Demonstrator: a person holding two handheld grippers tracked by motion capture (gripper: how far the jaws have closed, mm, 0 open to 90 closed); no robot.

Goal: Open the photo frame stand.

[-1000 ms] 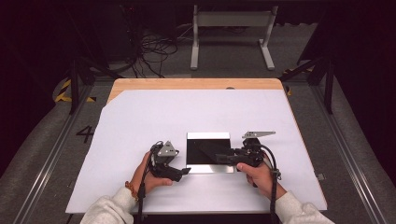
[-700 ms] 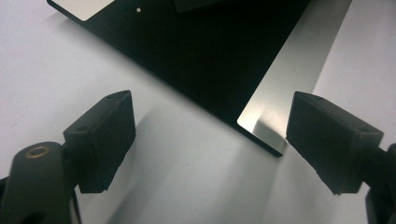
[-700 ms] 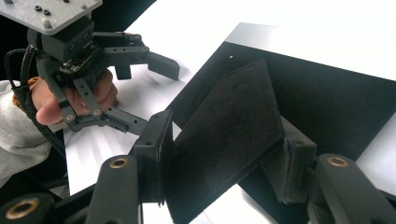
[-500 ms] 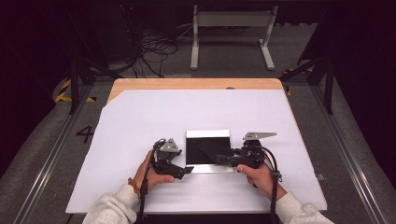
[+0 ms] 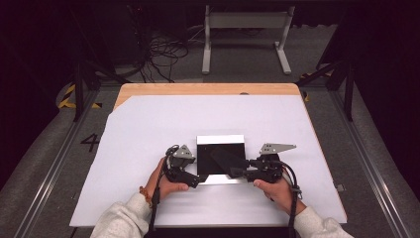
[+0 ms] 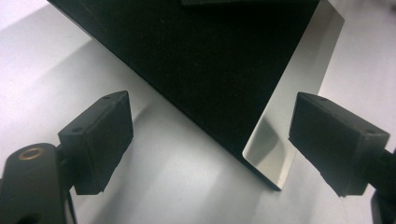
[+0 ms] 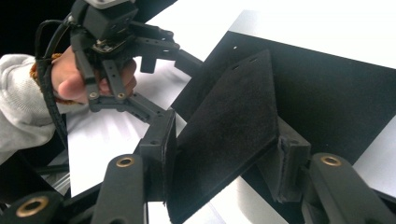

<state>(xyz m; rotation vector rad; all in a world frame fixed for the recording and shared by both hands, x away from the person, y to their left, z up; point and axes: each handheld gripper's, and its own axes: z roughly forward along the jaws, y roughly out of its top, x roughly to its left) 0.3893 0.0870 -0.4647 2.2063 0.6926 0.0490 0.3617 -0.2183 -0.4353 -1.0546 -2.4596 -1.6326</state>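
Observation:
A flat black tray (image 5: 221, 151) with a silvery rim (image 6: 299, 93) lies in the middle of the white table cover (image 5: 148, 129). My right gripper (image 5: 236, 171) is at its near right corner, shut on a thin black slab (image 7: 229, 126). The slab is tilted up over the tray, and the jaws have just been closing on its two edges. My left gripper (image 5: 200, 181) stands open at the near left corner. In the left gripper view (image 6: 210, 140) its jaws straddle that corner without touching it.
The white cover spreads wide on all sides of the tray over a wooden tabletop (image 5: 208, 88). Beyond the far edge are floor cables (image 5: 163, 54) and a white stand (image 5: 245, 29). Both of the person's sleeves enter from the near edge.

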